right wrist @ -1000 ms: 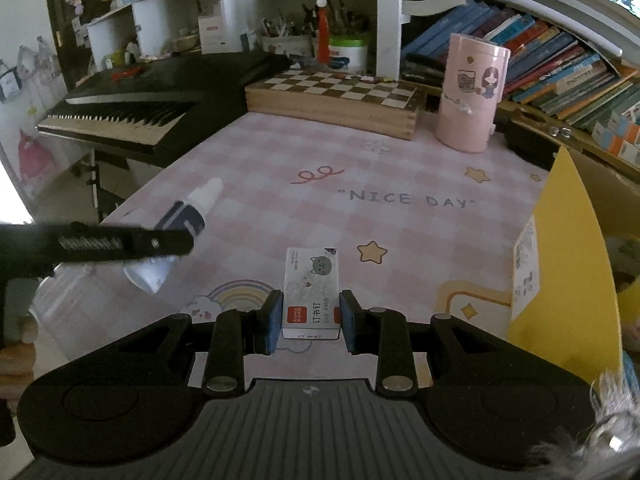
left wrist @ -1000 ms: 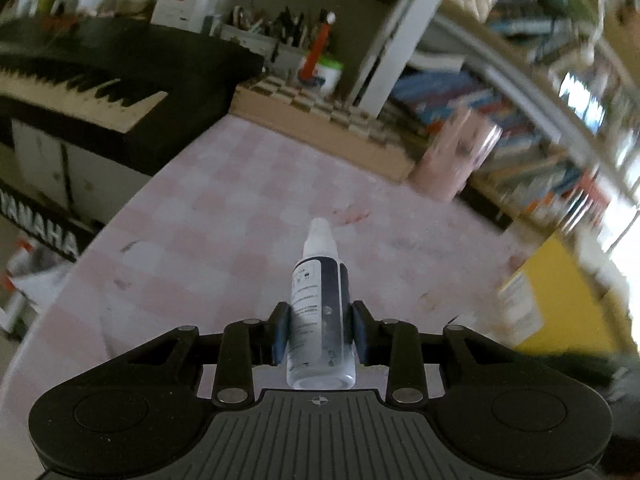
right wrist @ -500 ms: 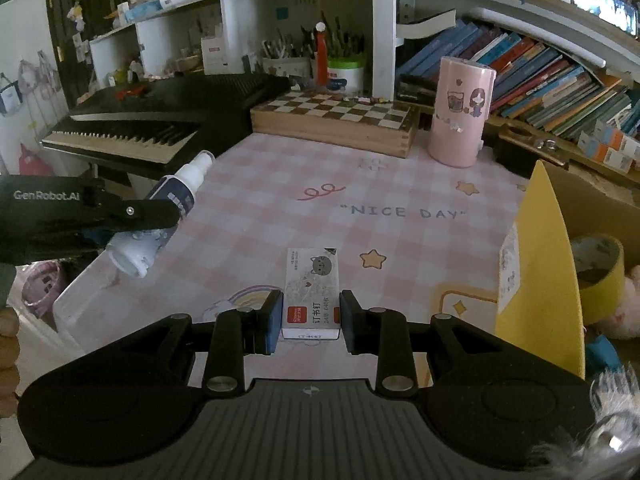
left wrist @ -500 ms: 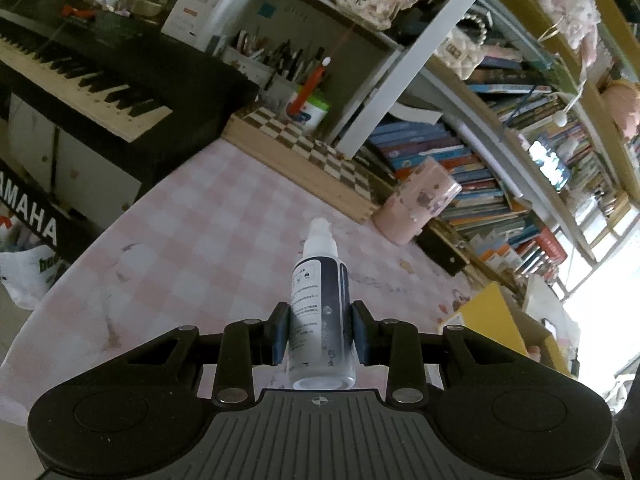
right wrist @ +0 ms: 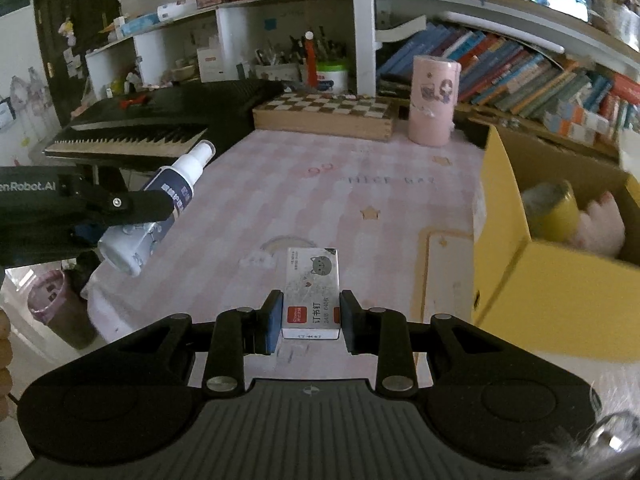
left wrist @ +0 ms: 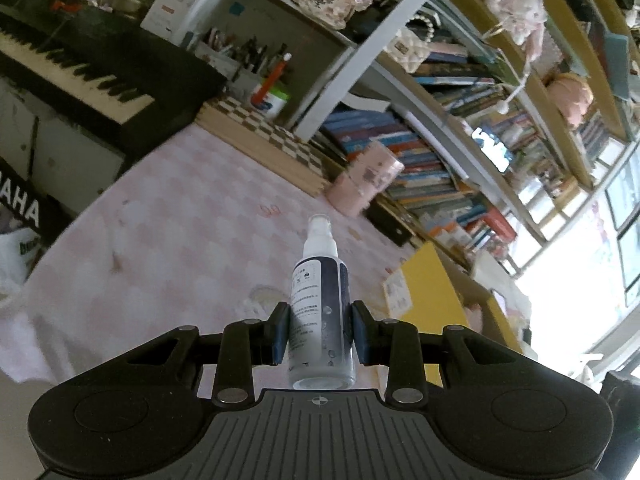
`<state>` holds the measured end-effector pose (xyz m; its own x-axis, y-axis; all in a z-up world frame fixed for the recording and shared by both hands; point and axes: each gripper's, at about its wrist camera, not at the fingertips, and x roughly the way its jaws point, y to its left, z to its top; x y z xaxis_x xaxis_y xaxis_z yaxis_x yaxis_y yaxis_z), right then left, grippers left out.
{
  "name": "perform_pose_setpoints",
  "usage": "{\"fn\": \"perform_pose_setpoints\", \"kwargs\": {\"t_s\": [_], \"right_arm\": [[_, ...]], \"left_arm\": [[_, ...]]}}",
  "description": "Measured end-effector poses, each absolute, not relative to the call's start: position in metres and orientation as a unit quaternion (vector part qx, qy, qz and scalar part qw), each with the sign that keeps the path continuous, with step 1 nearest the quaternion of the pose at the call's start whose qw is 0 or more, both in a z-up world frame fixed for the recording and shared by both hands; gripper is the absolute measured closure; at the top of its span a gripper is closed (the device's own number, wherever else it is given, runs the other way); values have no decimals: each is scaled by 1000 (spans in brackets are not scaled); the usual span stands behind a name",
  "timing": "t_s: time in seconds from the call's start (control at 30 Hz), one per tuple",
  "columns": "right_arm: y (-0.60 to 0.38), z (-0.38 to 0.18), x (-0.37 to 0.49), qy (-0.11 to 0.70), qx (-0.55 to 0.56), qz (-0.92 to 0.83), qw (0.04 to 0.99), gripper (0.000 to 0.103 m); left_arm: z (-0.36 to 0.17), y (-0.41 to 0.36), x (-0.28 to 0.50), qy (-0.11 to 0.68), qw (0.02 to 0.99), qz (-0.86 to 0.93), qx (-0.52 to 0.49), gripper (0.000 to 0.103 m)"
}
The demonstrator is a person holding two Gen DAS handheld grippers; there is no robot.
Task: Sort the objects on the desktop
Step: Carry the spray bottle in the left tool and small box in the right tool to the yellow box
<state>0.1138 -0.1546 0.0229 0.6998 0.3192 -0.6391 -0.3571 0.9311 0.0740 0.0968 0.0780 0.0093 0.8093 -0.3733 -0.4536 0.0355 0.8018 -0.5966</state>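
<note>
Spray bottle, clear plastic w/ dark label and white pump cap [left wrist: 322,304], sits clamped in the left gripper [left wrist: 320,332], jaws pressed on both sides of its lower body, cap pointing fwd. From the right wrist view it hangs tilted in the air over the desk's left edge, off the pink checked tablecloth [right wrist: 312,200]. Small white staple box w/ cat drawing and red logo [right wrist: 312,292] is pinched between the right gripper [right wrist: 310,318] pads at its near end; most of the box sticks out ahead, above the cloth near the front edge.

Risks, near to far:
- Bottle is round and smooth, held low on the body. Any twist of the wrist and it could roll in the pads or slip out; below it is floor and a bin w/ pink liner [right wrist: 60,304], not desk.
- Box grip covers only the near end, so a quick swing could lever it loose.
- Yellow cardboard box [right wrist: 532,280] at the desk's right edge looks the likely drop spot; it already holds a yellow tape roll and something pink and fluffy. Both arms heading there at once could clash.
- Pink cylindrical cup [right wrist: 434,100] and wooden chessboard [right wrist: 324,114] stand at the far edge, well apart, low risk.
</note>
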Motion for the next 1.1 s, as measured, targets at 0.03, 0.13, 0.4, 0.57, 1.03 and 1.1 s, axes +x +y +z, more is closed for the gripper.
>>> {"fn": "perform_pose_setpoints", "kwargs": {"t_s": [0.03,0.13,0.4,0.57,1.03,1.1], "right_arm": [[-155,23,105,341,-26,180,922,75],[-158,21,78,340,-21,168,925,75],[-172,13,21,352,-1,124,928,75],[-184,12,-3,354,14,95,930,75],[-225,8,-37,358,46,13,932,75],[-231,8,-38,359,49,6,932,75]], "left_arm": [[9,77,91,289,904,-117,-293,71],[8,72,73,295,902,-132,-286,71],[3,58,36,313,893,-172,-276,71],[3,44,28,324,885,-201,-268,71],[-1,-6,38,350,861,-282,-239,71],[0,-14,39,352,859,-289,-236,71]]}}
